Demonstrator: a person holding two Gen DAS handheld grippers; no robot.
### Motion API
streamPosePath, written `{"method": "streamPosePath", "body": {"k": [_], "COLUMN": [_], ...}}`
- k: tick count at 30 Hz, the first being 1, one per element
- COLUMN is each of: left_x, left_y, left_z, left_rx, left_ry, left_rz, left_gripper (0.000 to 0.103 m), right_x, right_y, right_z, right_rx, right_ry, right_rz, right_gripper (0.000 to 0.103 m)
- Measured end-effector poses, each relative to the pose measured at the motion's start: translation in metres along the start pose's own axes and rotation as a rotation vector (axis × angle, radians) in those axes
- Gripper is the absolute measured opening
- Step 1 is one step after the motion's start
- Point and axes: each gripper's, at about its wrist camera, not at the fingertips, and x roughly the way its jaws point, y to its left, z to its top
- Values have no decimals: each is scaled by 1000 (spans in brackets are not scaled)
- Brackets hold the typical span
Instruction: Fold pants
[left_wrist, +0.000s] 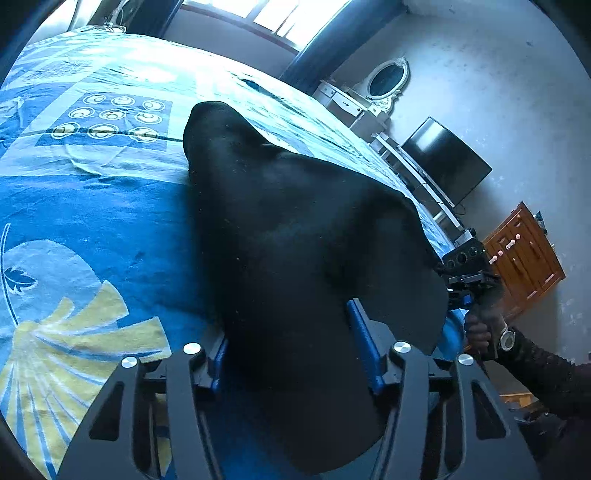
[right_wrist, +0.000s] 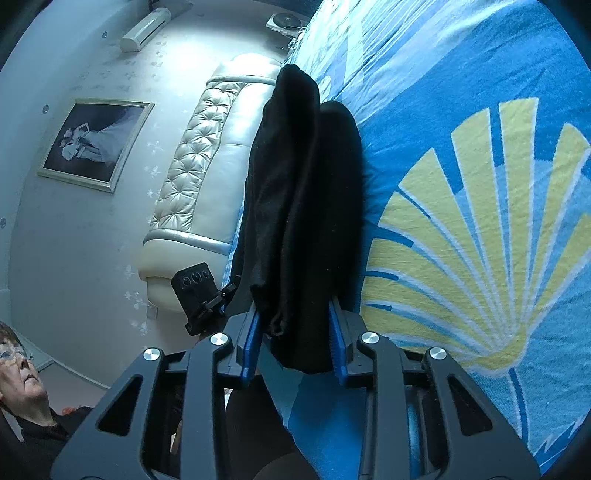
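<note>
Black pants (left_wrist: 288, 221) are held up off a bed with a blue and yellow patterned cover (left_wrist: 92, 206). My left gripper (left_wrist: 291, 332) is shut on one end of the pants, the cloth bunched between its blue fingers. My right gripper (right_wrist: 295, 332) is shut on the other end; the pants (right_wrist: 303, 192) stretch away from it above the bed cover (right_wrist: 480, 221). The right gripper also shows at the right of the left wrist view (left_wrist: 465, 266), and the left gripper shows at the lower left of the right wrist view (right_wrist: 199, 291). The far end of the pants touches the bed.
A tufted white headboard (right_wrist: 207, 177) stands at the bed's end, with a framed picture (right_wrist: 96, 144) on the wall. A white dresser with oval mirror (left_wrist: 369, 96), a dark TV (left_wrist: 447, 162) and a wooden cabinet (left_wrist: 524, 258) line the wall beside the bed.
</note>
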Motion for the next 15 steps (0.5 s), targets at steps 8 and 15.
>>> {"method": "streamPosePath", "body": {"k": [8, 15], "left_x": [1, 3], "left_y": [1, 4], "left_z": [2, -2], "left_rx": [-22, -40], "left_ry": [14, -27], "left_rz": [12, 59], "left_gripper": [55, 79], "right_x": [-3, -8], "right_y": [-2, -3], "right_z": [-2, -5], "right_rx": [4, 19], "right_ry": [-8, -23], "right_rz": [0, 14], "right_gripper": [32, 41]}}
